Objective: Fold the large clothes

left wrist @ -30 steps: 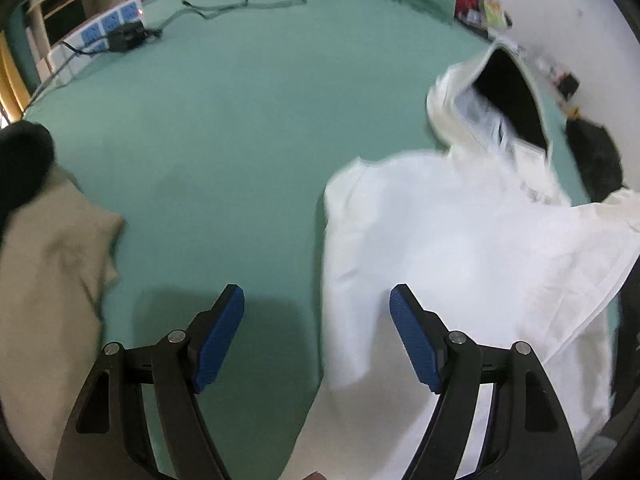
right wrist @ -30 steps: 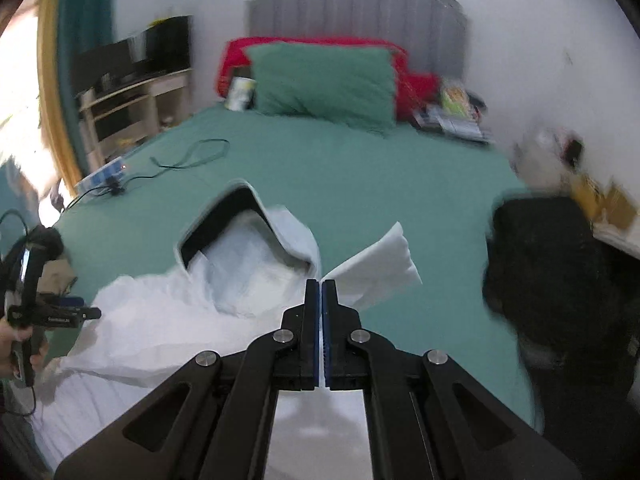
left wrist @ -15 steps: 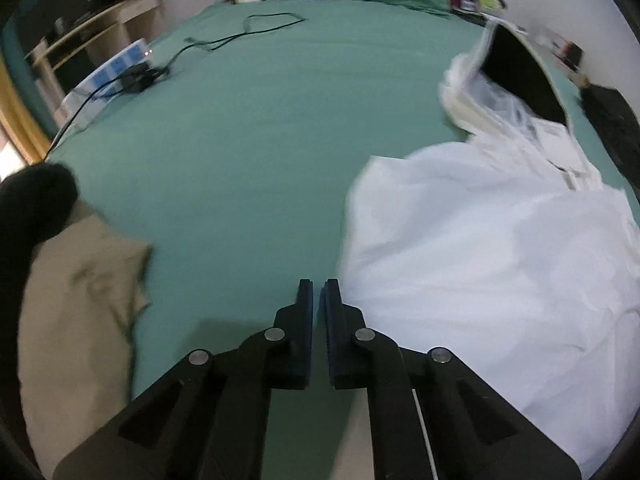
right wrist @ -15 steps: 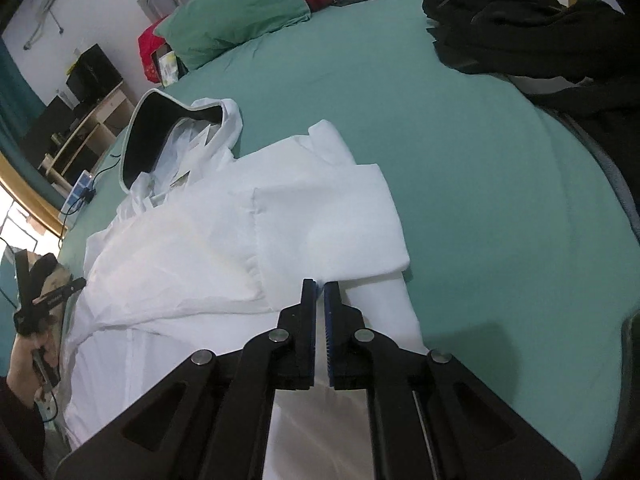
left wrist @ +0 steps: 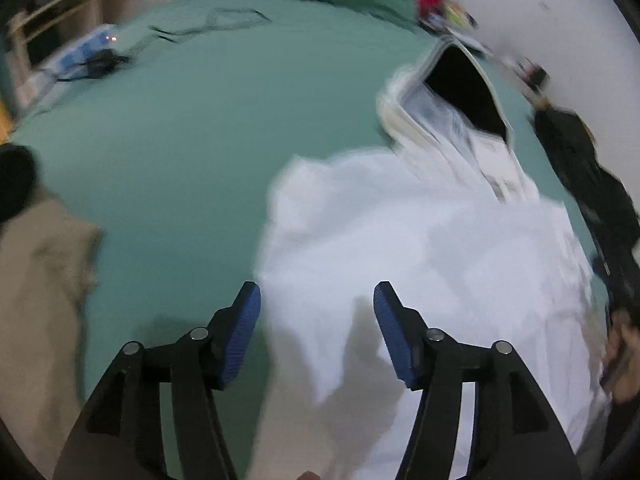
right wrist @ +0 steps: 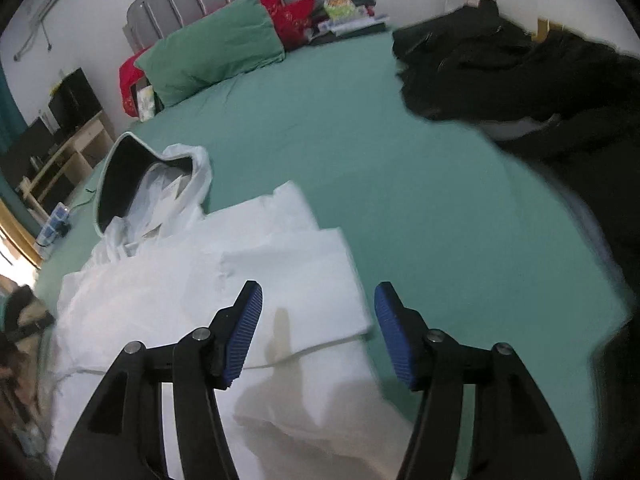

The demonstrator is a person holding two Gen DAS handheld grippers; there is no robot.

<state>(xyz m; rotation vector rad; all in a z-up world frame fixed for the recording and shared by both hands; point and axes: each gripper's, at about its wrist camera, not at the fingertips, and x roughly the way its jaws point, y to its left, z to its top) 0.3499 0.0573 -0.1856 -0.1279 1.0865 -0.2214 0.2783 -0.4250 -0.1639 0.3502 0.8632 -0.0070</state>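
White hooded jacket (right wrist: 208,292) lies spread on the green bed (right wrist: 440,208), one sleeve now folded across its body. Your right gripper (right wrist: 318,330) was pinched shut a moment ago; its jaws have just been opening and nothing sits between them. Your left gripper (left wrist: 316,330) has likewise just been opening, empty, over the jacket's (left wrist: 420,260) near edge. Sleeve fold looks released; other side likely next.
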